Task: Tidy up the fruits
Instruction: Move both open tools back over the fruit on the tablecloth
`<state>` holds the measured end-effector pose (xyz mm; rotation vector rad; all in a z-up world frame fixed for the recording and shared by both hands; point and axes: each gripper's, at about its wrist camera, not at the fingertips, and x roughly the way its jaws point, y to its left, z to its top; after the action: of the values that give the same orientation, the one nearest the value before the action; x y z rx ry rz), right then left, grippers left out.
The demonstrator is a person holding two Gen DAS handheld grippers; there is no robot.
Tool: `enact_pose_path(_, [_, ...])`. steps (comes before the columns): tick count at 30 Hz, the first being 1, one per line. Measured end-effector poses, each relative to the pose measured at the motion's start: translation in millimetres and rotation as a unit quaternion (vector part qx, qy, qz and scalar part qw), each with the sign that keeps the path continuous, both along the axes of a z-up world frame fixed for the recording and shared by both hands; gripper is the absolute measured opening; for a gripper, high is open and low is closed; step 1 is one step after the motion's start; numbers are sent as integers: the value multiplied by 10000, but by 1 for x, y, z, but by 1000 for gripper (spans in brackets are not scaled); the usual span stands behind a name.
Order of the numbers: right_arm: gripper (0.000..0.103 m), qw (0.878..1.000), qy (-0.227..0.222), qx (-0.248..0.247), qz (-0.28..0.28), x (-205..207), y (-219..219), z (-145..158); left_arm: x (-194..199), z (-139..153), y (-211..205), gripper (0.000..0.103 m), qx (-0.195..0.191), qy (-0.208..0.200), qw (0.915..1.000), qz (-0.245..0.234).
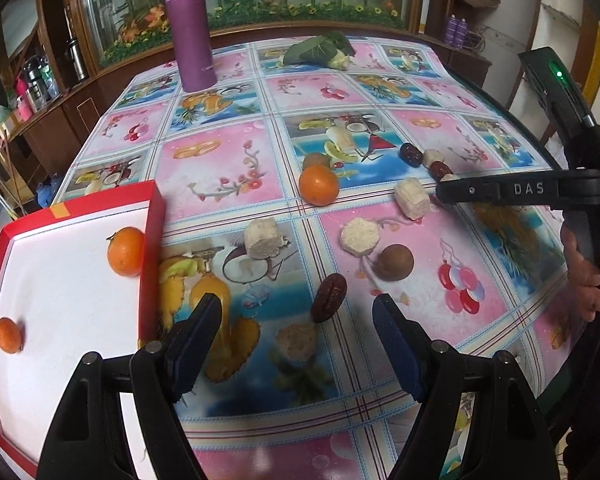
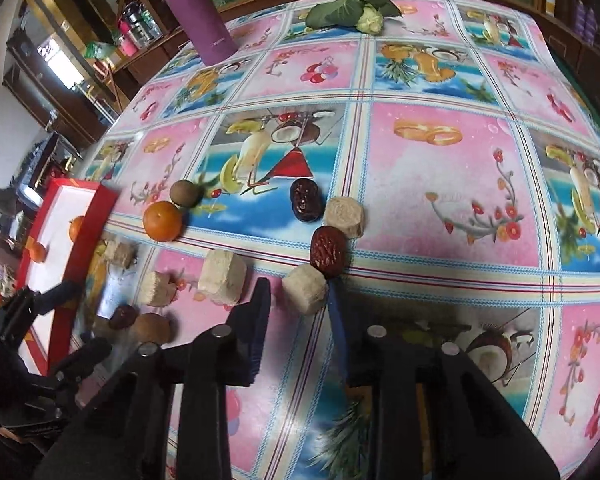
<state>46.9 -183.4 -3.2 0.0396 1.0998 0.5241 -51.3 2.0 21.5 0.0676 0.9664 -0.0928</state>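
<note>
My left gripper (image 1: 298, 308) hangs open low over the table. A dark red date (image 1: 329, 297) and a beige block (image 1: 296, 340) lie between its fingers, untouched. A red tray (image 1: 154, 216) with a white floor sits at the left and holds two oranges (image 1: 126, 251). A third orange (image 1: 318, 185) and a kiwi (image 1: 316, 160) lie on the cloth. My right gripper (image 2: 298, 292) is open around a beige block (image 2: 305, 288). Its right finger touches the block; a gap remains at the left finger. A red date (image 2: 327, 252) lies just beyond.
Several beige blocks (image 1: 360, 236), a brown round fruit (image 1: 396, 262) and more dates (image 1: 410, 155) are scattered mid-table. A purple flask (image 1: 190, 28) and a leafy cabbage (image 1: 320, 52) stand at the far edge. A hand (image 1: 584, 276) holds the right gripper's handle.
</note>
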Motion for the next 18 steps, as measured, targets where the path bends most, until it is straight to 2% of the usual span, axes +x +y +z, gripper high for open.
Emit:
enact_pose_path(1, [23,10000,-3,4,41,-1,1,0,2,-1,-1,69,-4,7,10000,-37])
enact_pose_path(6, [23,10000,2,61,61,0,-2,0,10,-9,-6,51,-112,117,9997,-209])
enact_pose_path(11, [23,9999,-8,120,90,-1,-3,1,15,-17,-9,42,-214,219,9990,-334])
enact_pose_path(15, [23,9998,-56,155,98,-1,-3,2,14,-19,-10,36,-138,148,9990,-406])
enact_pose_path(18, [23,9997,-97,210,86,-1,-4,5,14,-18,-4,24,-170,132,9991,-352])
